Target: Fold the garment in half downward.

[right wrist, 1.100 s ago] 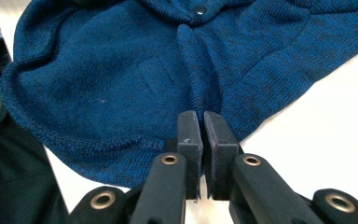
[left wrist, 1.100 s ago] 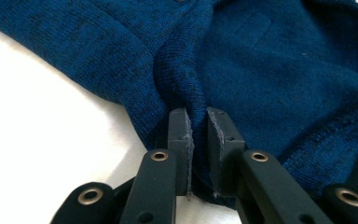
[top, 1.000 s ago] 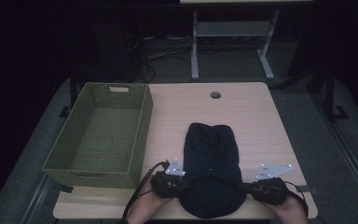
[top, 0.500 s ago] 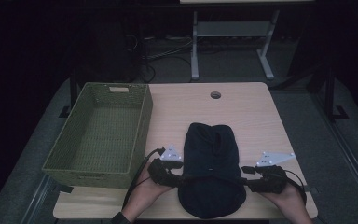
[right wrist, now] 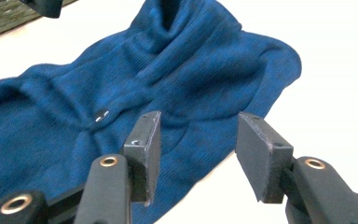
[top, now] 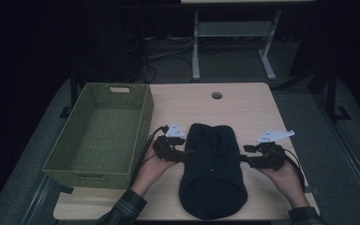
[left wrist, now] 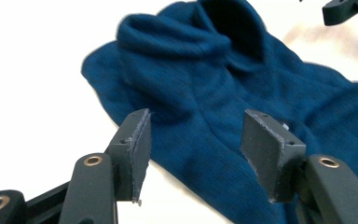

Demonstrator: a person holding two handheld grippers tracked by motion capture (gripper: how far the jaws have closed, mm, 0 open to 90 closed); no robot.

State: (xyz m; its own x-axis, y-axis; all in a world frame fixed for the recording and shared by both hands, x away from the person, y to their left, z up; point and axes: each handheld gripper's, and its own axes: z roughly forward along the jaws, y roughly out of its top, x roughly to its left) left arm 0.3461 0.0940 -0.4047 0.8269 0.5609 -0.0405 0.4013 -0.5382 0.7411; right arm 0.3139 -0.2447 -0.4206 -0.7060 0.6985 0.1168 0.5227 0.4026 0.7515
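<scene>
A dark blue knit garment (top: 213, 168) lies folded on the middle of the table, its wide end toward the front edge. My left gripper (top: 186, 152) is at its left side and my right gripper (top: 243, 158) at its right side, both pointing inward. The left gripper (left wrist: 198, 116) hovers open over the garment (left wrist: 205, 70), nothing pinched. The right gripper (right wrist: 199, 116) is likewise open above the cloth's (right wrist: 168, 70) edge. Both pairs of jaws have just been opening, with no cloth between the pads.
A green woven basket (top: 146, 117) stands empty on the table's left side, close to the left hand. The wooden table (top: 253, 112) has a cable hole (top: 216, 95) at the back. Dark floor, cables and a stand's legs lie beyond.
Both hands moved away from the front edge along the garment's sides and rose a little. Both pairs of jaws opened and let go of the cloth.
</scene>
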